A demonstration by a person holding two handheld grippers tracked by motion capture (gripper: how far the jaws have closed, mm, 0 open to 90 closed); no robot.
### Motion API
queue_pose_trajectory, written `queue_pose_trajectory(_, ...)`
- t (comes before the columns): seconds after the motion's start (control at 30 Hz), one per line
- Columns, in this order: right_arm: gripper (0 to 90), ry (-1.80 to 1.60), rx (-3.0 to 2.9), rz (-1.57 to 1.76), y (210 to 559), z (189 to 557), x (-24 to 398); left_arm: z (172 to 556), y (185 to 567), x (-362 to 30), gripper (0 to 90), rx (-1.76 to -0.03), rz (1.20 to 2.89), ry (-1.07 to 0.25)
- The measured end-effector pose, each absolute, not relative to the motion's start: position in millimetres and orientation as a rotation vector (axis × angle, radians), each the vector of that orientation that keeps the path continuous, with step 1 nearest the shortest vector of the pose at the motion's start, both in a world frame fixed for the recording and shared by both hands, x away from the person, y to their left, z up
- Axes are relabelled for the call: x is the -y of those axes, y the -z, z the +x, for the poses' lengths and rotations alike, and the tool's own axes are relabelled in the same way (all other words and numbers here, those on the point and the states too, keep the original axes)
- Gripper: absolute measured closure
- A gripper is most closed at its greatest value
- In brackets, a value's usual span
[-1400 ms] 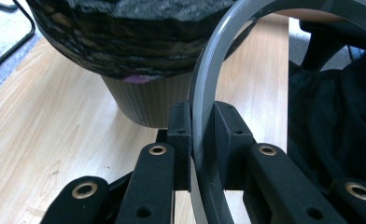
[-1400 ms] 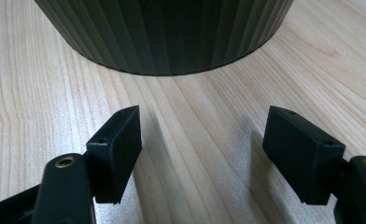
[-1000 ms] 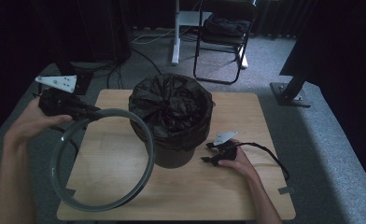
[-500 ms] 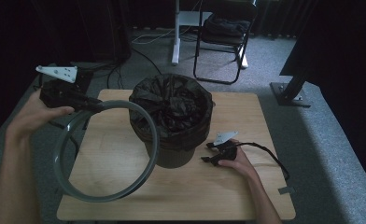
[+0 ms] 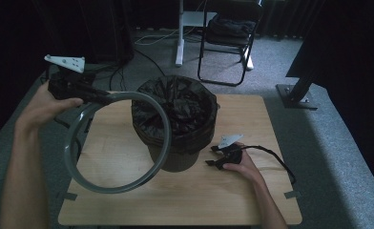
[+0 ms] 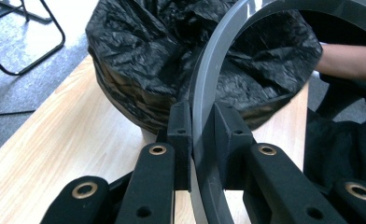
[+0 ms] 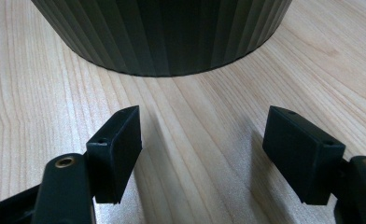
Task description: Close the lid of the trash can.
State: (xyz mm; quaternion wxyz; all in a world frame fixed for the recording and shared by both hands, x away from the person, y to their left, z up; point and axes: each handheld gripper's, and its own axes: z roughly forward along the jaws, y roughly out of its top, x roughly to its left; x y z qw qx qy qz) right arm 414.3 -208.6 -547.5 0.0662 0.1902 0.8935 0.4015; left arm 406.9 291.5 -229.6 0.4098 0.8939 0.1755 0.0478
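A large grey ring (image 5: pixel 165 143) hangs tilted over the left half of the wooden table (image 5: pixel 252 124). My left gripper (image 5: pixel 103 98) is shut on its top edge. In the left gripper view both pads clamp the ring's (image 6: pixel 209 74) band, with my left gripper (image 6: pixel 202 126) facing the black bag (image 6: pixel 148 56). A dark ribbed bin lined with that black bag (image 5: pixel 175 114) stands mid-table; the ring's right arc overlaps its front. My right gripper (image 5: pixel 212 155) rests on the table right of the bin, open and holding nothing. Ahead of its (image 7: pixel 202 140) jaws is the bin's base (image 7: pixel 162 32).
A black cable (image 5: pixel 271 155) trails right from the right gripper across the table. Behind the table on the grey carpet are a folding chair (image 5: pixel 230 36), a white post (image 5: pixel 179 33) and a dark stand base (image 5: pixel 297 90). Tape marks (image 5: pixel 292 194) sit near the table's corners.
My left hand has lifted the ring and carried it right, toward the bin, so its right arc now overlaps the bin's front. The right hand and gripper have stayed put.
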Motion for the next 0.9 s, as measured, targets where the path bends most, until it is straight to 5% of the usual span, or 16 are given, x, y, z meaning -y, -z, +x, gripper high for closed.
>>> queue_pose_trajectory(0.9,27.4,-1.205,-2.688,0.585,547,413,208,435,223,-279,78.5,-0.543,2.191,-0.097)
